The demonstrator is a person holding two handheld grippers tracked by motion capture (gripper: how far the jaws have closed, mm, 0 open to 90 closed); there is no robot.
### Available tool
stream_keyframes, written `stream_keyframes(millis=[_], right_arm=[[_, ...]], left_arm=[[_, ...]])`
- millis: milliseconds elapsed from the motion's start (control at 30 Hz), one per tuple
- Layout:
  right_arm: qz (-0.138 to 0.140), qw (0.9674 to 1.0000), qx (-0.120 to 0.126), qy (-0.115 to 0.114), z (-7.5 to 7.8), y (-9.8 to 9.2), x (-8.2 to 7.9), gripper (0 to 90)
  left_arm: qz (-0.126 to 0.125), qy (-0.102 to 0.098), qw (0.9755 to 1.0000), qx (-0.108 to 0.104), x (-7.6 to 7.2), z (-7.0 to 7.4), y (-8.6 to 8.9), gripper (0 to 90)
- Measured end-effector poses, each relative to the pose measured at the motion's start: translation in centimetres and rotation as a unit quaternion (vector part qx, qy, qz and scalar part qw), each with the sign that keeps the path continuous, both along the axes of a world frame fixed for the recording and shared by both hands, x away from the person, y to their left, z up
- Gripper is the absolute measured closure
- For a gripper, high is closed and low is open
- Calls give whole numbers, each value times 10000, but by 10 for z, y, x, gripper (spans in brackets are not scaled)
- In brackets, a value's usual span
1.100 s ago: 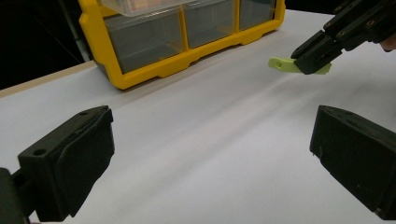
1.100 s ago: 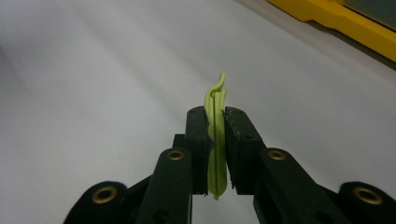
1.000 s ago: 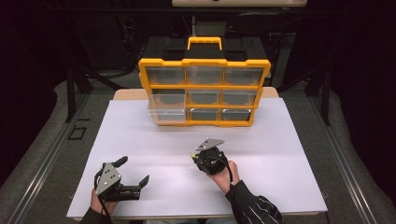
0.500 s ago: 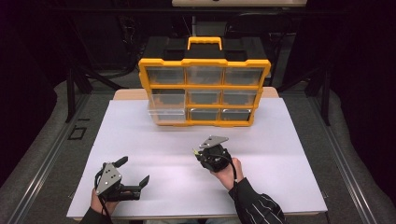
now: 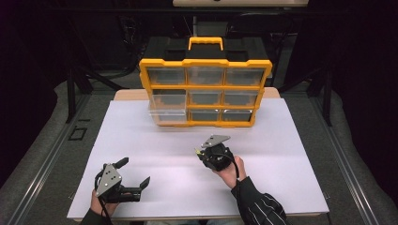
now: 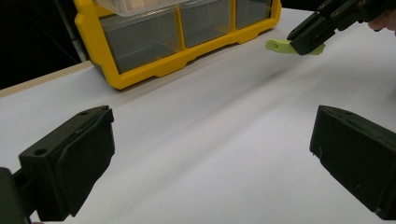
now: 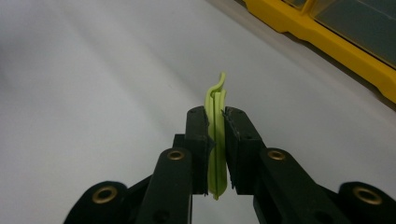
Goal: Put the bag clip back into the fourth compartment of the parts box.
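Jaws of the right gripper [image 7: 215, 144] press together on a thin, flat, light-green plastic piece [image 7: 215, 140], which stands edgewise between the two black pads. Its curled tip pokes out just beyond the jaw tips, and its lower end hangs slightly behind them. In the left gripper view the same green piece [image 6: 282, 45] sticks out sideways from the right gripper [image 6: 308, 39], held above the white table surface [image 5: 155, 140]. Ahead of these jaws, well apart, stands a yellow plastic organiser box with clear drawers and a yellow handle [image 5: 205, 91]; one clear drawer [image 5: 167, 112] at its lower left juts out. The left gripper [image 5: 133, 180] rests low over the white surface with its jaws spread wide and nothing between them.
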State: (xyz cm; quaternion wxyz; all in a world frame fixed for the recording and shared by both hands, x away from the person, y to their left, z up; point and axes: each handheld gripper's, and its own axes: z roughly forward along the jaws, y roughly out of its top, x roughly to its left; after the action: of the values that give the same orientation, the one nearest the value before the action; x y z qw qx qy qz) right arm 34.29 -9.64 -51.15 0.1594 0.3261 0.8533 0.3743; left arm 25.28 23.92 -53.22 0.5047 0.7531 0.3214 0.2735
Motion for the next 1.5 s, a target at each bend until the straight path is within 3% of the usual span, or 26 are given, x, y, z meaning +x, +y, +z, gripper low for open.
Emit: stream_keyframes(millis=[633,1067,1500], right_arm=[[-25,10000,56,43,9,-12,10,806],[-11,10000,50,45,24,-15,17,805],[54,9998,55,178,34,-15,29,805]], left_arm=[[-6,8,10000,17,2,-1,0,3],[-3,12,10000,-8,1,-1,1,3],[-8,23,10000,34,2,-1,0,3]])
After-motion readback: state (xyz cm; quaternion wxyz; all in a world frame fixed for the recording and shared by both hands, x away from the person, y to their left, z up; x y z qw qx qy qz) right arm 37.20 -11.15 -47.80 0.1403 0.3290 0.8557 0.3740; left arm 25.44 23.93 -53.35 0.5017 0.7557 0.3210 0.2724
